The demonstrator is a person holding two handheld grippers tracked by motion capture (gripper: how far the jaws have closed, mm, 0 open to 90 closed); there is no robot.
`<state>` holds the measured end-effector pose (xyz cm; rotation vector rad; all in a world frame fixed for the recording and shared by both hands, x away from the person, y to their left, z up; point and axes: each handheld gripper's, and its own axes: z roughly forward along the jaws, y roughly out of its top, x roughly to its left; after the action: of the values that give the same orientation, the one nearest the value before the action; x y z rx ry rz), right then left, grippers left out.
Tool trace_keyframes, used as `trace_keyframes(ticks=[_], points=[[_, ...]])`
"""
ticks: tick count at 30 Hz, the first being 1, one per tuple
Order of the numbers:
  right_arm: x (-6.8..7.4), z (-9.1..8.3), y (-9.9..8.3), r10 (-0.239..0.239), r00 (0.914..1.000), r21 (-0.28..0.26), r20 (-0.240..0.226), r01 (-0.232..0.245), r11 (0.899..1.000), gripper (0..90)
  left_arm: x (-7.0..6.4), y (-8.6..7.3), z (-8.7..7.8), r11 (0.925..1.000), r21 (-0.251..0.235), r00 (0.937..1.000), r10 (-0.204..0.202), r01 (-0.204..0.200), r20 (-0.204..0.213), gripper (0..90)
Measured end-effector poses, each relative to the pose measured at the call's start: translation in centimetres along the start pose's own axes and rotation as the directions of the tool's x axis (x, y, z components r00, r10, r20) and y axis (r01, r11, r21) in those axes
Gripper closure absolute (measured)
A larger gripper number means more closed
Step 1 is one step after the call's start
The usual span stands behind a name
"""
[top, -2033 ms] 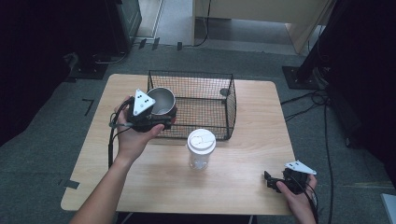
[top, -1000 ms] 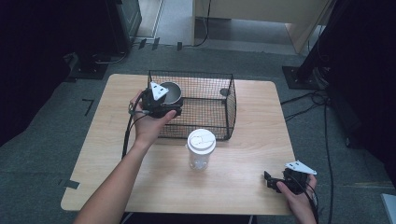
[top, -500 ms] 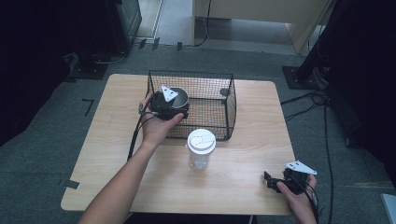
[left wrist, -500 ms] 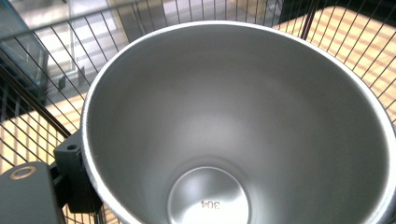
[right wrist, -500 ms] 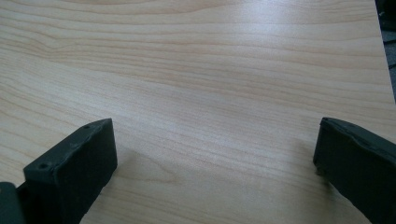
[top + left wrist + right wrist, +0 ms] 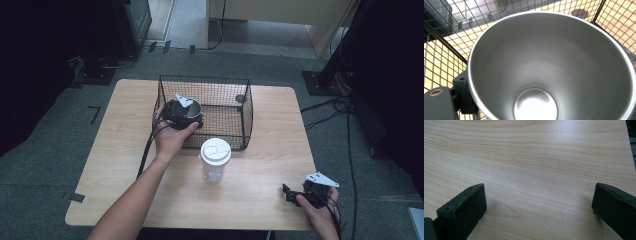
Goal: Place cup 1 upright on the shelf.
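The left gripper (image 6: 187,114) has its jaws clamped on the rim of a shiny silver metal cup (image 6: 549,67). The cup sits over the near left corner of a black wire basket (image 6: 235,107), about at 11 o'clock from the middle of the table. Through the wires the basket floor is below the cup.

To do this well, I think the hand should lower the cup slowly, keep it upright, and let go only when the bottom rests flat on the wire floor. It should keep the cup off the basket wall so nothing tips.

The right gripper (image 6: 300,195) waits at 5 o'clock, jaws wide apart and holding nothing.

A clear plastic cup with a white lid (image 6: 215,160) stands in the middle, just in front of the basket.

The light wooden table (image 6: 120,130) stands on grey carpet (image 6: 50,140), with dark stands and cables around.
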<state>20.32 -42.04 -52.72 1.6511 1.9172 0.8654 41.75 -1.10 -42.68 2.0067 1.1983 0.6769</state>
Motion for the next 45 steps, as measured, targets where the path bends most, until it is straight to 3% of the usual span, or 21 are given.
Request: trace_keyframes(ticks=[17,20,21,27,32,40,45], points=[[0.0,0.0,0.0,-0.001,1.0,0.001,0.002,0.001,1.0,0.0,0.2,0.0,0.0,0.9988,0.026,0.9991,-0.042,0.042,-0.006,7.4],[0.0,0.0,0.0,-0.002,1.0,0.002,0.002,0.002,1.0,0.0,0.0,-0.1,0.0,0.9991,0.03,0.9995,-0.03,0.03,-0.002,2.6],[0.0,0.0,0.0,-0.002,1.0,0.002,0.002,0.002,1.0,0.0,0.0,-0.1,0.0,0.9991,0.036,0.9996,-0.022,0.023,-0.02,0.0],[0.0,0.0,0.0,-0.002,1.0,0.002,0.002,0.002,1.0,0.0,0.1,-0.1,-0.2,0.9991,0.038,0.9995,-0.015,0.016,-0.029,0.0],[0.0,0.0,0.0,-0.001,1.0,0.002,0.002,0.001,1.0,0.0,0.0,0.1,-0.8,0.9998,0.013,0.9993,-0.013,0.014,-0.035,0.0],[0.0,0.0,0.0,-0.002,1.0,0.002,0.002,0.002,1.0,0.0,-0.1,0.5,-2.4,0.9997,-0.024,0.9999,-0.009,0.009,0.012,0.0],[0.1,0.0,0.0,-0.004,1.0,0.002,0.004,0.004,1.0,0.0,0.1,0.7,-3.9,0.9978,-0.064,0.9997,-0.015,0.016,0.018,0.0]])
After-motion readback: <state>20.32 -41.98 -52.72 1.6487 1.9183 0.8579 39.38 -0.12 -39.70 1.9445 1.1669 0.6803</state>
